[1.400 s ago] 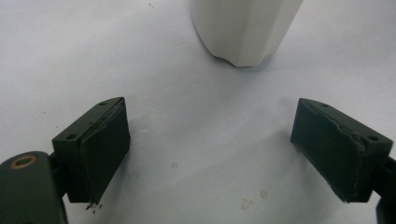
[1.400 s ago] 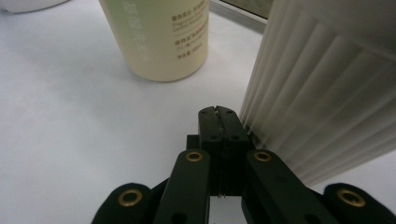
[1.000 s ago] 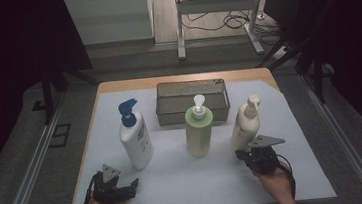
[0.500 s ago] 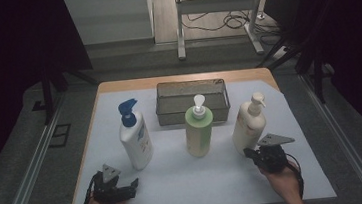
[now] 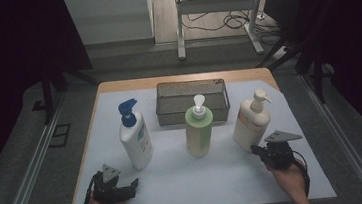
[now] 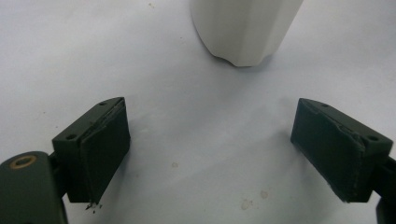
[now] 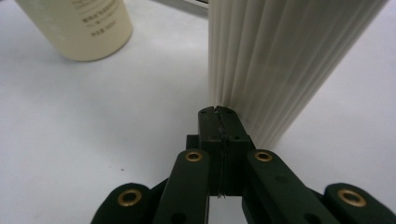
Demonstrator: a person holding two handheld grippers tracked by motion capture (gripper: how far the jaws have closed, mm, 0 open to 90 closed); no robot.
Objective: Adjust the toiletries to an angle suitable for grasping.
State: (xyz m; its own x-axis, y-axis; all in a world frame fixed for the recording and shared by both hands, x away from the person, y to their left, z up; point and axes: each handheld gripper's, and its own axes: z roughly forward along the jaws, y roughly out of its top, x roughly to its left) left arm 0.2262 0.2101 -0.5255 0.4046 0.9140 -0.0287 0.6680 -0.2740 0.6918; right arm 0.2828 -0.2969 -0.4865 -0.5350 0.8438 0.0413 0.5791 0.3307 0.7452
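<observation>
On the white table point(image 5: 216, 179) in the high view, the right gripper point(image 5: 260, 150) sits at the near side of the cream bottle point(image 5: 251, 123), with open room near. In the left gripper view, the left gripper point(image 6: 212, 158) gapes wide, empty, before a smooth white bottle point(image 6: 245, 28). In the right gripper view, the jaws are pressed together, empty, at the ribbed bottle's base.

Setting: lab / recording rig, not a home. Evidence: wooden table point(image 5: 117, 86) w/ white sheet point(image 5: 185, 172) as work surface; dark curtains at 9 and 3 o'clock; metal rails point(image 5: 29, 167) along both sides; bare floor at 12 o'clock w/ loose cables point(image 5: 216, 22) and metal desk legs point(image 5: 180, 26).
</observation>
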